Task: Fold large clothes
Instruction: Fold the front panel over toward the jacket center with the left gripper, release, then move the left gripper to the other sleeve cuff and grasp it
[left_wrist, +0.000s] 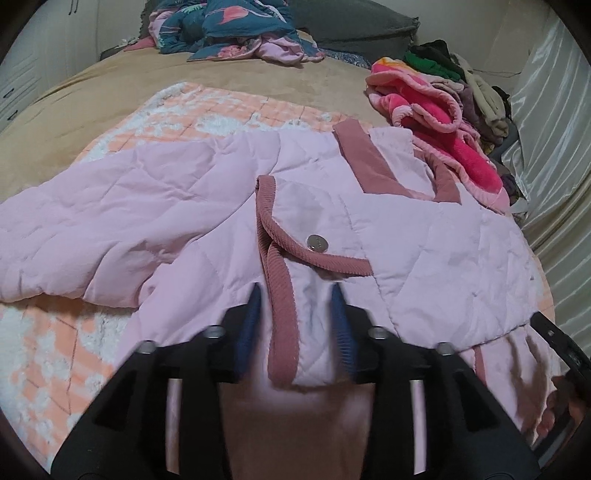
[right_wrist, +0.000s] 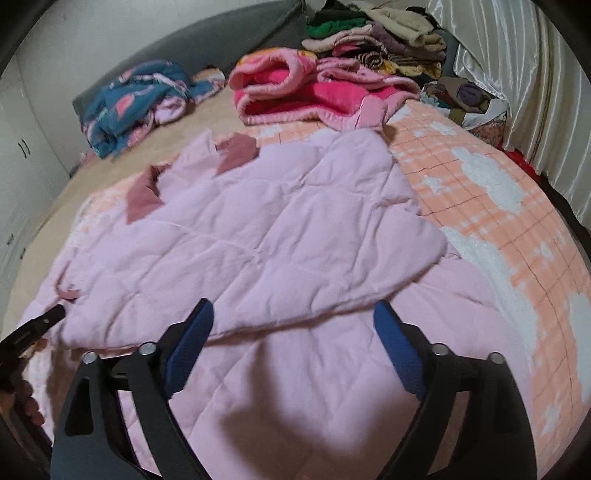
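Pink quilted jacket (left_wrist: 207, 192): flat on the bed (left_wrist: 110, 85), one sleeve folded across, body folds outstanding; left gripper (left_wrist: 295, 291) part-open astride its corduroy-trimmed edge, unpinched; right gripper (right_wrist: 293, 314) spread wide, empty, above the hem.

Left claw (left_wrist: 295, 291): matte black angular frame; 2 ribbed blue finger pads (left_wrist: 341, 325); silver screw heads (left_wrist: 377, 332) on the linkage; right claw (right_wrist: 291, 325) built identically.

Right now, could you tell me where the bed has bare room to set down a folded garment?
Free: the tan sheet between the pink jacket and blue bedding; the checked blanket beside the curtain. Crowded: the clothes pile.
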